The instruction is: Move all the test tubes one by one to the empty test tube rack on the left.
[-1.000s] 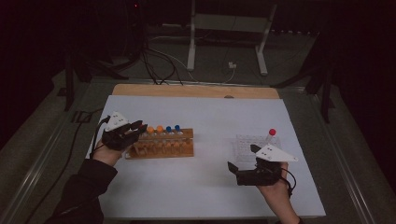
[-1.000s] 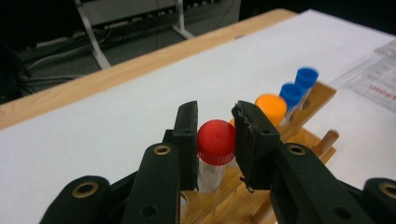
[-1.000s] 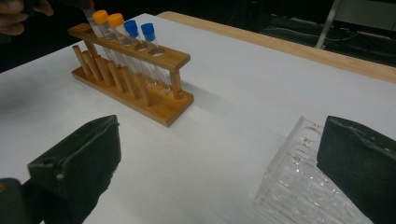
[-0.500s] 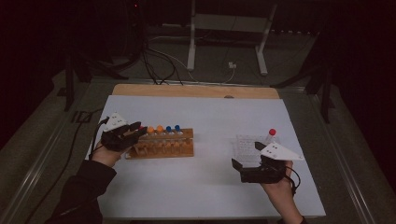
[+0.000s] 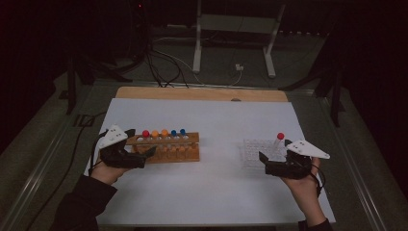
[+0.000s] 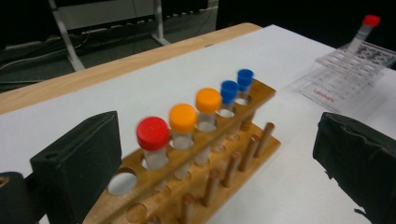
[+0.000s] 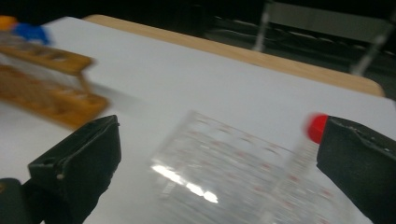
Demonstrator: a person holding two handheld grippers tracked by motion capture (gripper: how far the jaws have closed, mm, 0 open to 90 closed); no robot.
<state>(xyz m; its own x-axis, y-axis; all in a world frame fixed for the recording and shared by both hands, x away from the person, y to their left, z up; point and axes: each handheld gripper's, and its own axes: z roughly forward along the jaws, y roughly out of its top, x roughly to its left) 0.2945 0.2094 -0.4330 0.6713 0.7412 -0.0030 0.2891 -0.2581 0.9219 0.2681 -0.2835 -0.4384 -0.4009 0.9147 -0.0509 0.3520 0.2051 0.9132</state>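
Observation:
A wooden rack point(image 5: 179, 149) point(image 6: 243, 154) holds a red-capped tube point(image 5: 146, 134) point(image 6: 153, 135), two orange-capped tubes and two blue-capped tubes in a row. My left gripper point(image 5: 142, 145) point(image 6: 215, 140) sits at the rack's left end. Its jaws have just been opening and stand wide on either side of the rack, touching no tube. On the right, a clear plastic rack point(image 5: 255, 153) point(image 7: 224, 158) holds one tilted red-capped tube point(image 5: 279, 140) point(image 7: 316, 129). My right gripper point(image 5: 274, 155) point(image 7: 219, 154) is open at that rack's near edge, one jaw beside the red cap.
White paper point(image 5: 216, 120) covers the table, with a wooden strip point(image 5: 202, 94) along its far edge. Beyond it are a white metal stand point(image 5: 235, 43) and cables on the dark floor. The wooden rack's leftmost hole point(image 6: 122, 183) has no tube in it.
The left jaws have opened and drawn back a little towards the person, and the red cap now shows clear of them. The right gripper has moved right and forward to the clear rack.

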